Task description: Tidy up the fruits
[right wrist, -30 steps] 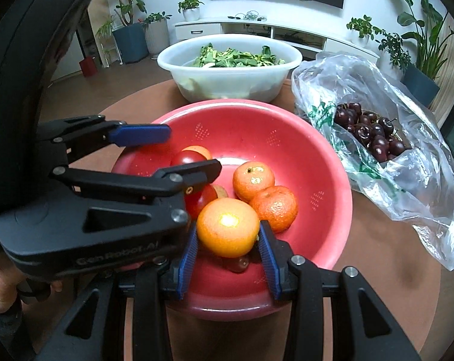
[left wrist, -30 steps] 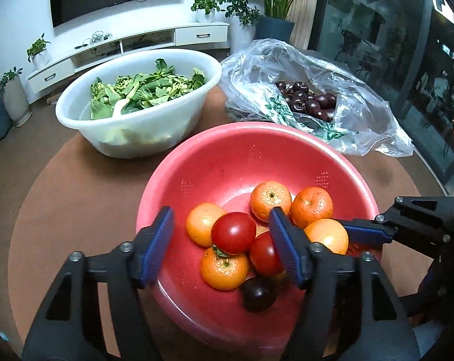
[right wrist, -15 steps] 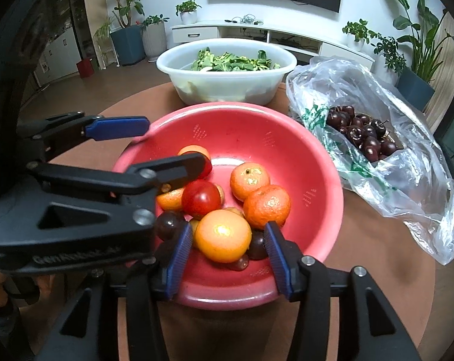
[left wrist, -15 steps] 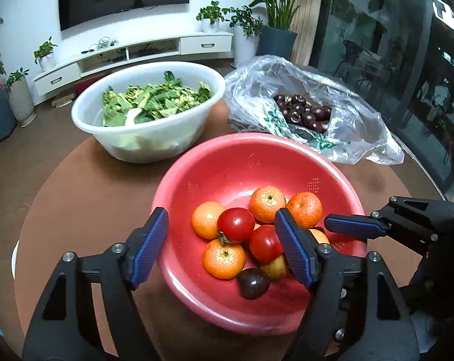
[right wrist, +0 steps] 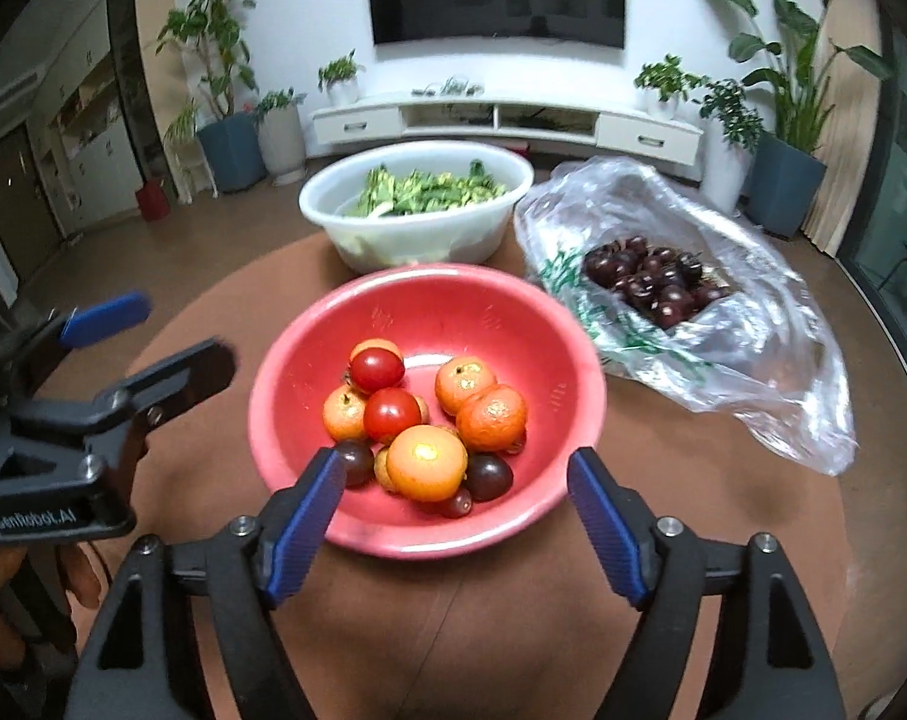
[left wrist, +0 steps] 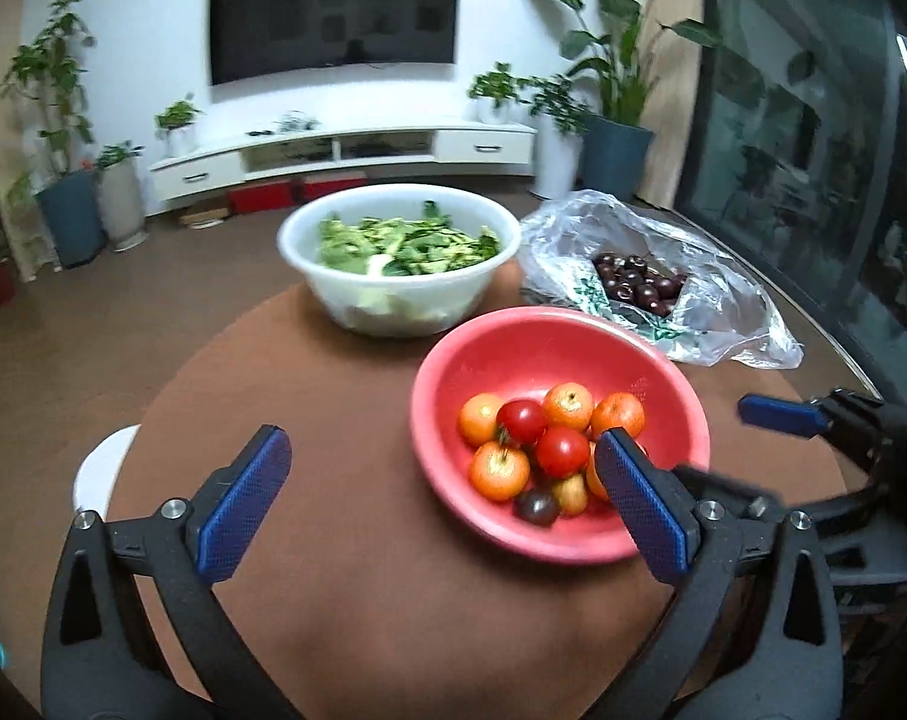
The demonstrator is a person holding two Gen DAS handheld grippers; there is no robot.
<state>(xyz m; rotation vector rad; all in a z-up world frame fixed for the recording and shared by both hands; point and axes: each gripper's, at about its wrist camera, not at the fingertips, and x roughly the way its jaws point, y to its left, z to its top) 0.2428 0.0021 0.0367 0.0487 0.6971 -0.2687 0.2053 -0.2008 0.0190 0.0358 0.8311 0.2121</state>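
A red bowl (right wrist: 513,300) (left wrist: 513,336) on the round brown table holds several oranges, two red tomatoes (right wrist: 376,369) and a few dark plums. The orange nearest me (right wrist: 427,462) lies on top of the pile. My right gripper (right wrist: 456,510) is open and empty, pulled back above the bowl's near rim. My left gripper (left wrist: 447,507) is open and empty, over the table left of the bowl; its right finger (left wrist: 642,510) overlaps the bowl's right side. Each gripper shows in the other's view.
A white bowl of green leaves (right wrist: 417,204) (left wrist: 399,252) stands behind the red bowl. A clear plastic bag of dark cherries (right wrist: 651,282) (left wrist: 636,285) lies at the back right. A white round object (left wrist: 102,465) shows at the table's left edge.
My right gripper opened and let the orange go into the red bowl, then drew back. My left gripper also pulled back and to the left, opening wider.
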